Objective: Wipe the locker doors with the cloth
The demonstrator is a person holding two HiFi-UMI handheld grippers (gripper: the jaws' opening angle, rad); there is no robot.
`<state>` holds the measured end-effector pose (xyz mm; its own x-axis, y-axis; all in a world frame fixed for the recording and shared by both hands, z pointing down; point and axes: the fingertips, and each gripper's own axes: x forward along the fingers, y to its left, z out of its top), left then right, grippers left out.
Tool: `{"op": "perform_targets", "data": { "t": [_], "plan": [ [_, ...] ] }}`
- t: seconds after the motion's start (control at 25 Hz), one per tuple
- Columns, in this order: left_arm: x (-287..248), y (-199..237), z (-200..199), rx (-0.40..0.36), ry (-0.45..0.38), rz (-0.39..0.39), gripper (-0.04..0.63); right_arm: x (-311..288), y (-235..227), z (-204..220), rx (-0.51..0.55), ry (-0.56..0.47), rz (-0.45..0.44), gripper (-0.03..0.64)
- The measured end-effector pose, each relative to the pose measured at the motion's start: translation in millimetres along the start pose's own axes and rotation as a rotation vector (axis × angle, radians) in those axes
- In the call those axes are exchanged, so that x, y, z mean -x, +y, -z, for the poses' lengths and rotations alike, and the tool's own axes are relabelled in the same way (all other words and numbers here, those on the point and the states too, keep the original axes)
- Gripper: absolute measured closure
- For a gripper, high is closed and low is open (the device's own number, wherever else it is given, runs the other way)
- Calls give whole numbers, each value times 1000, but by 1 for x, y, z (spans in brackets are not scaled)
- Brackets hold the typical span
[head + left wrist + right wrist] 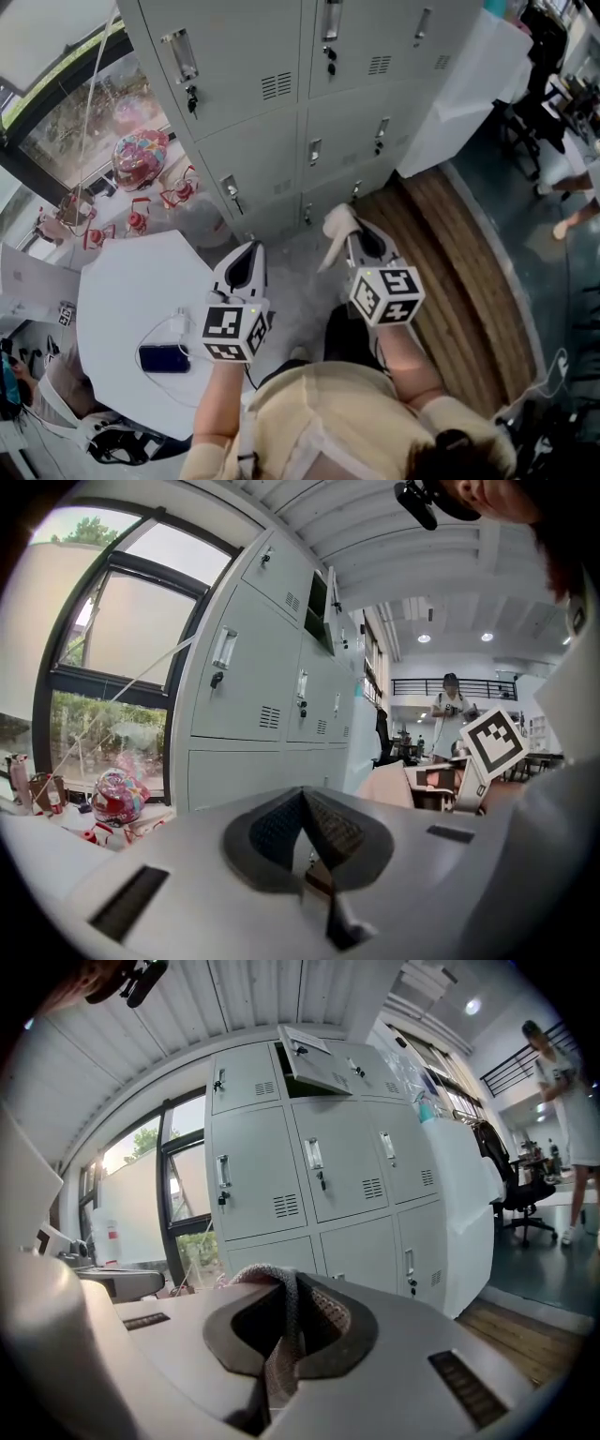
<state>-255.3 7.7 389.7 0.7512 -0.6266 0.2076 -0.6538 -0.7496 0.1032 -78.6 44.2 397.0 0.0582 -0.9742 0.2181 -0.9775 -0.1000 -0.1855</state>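
The person stands facing a bank of grey locker doors (272,141), a gripper in each hand, both pointed at the lockers and neither touching them. The right gripper (291,1283) has its jaws clamped on the cloth (279,1335) — a pinkish woven rag that bunches over the jaw tips and trails down between them. From the head view the cloth (336,234) flops off the front of that gripper toward the bottom row of doors, with bare floor between. The left gripper (302,799) has its jaws pressed together with nothing in them. It hangs a little further back, over the edge of the white round bench (122,291), where a dark phone (164,358) lies on a cable.

No wiping has begun, I'd say, because the cloth is in hand but off the metal. What matters is that the doors lie straight ahead of the right jaws and stand upright, so the cloth has to be carried forward and pressed flat against a door face. The right hand is both the nearer one and the one loaded. The handles and keys sticking out of each door look likely to snag the rag. One top door (314,1058) hangs open.
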Motion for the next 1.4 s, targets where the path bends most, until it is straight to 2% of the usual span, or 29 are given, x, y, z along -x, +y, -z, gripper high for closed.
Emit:
{"op": "perform_targets", "data": {
  "t": [0.28,0.6,0.72,1.04,1.4],
  "plan": [
    [-56,10,-9,51,-25,-105,603,-52,-32,-26,35,3,-103,612],
    [-130,-4,-33,66,-37,-152,603,-116,-87,-57,46,33,-175,612],
    [-150,-2,-38,69,-34,-192,603,-139,-97,-64,51,45,-209,612],
    [-194,14,-47,96,-50,-308,603,-199,-107,-76,77,65,-303,612],
    [-217,34,-50,128,-57,-426,603,-253,-92,-75,103,95,-404,612]
  ]
}}
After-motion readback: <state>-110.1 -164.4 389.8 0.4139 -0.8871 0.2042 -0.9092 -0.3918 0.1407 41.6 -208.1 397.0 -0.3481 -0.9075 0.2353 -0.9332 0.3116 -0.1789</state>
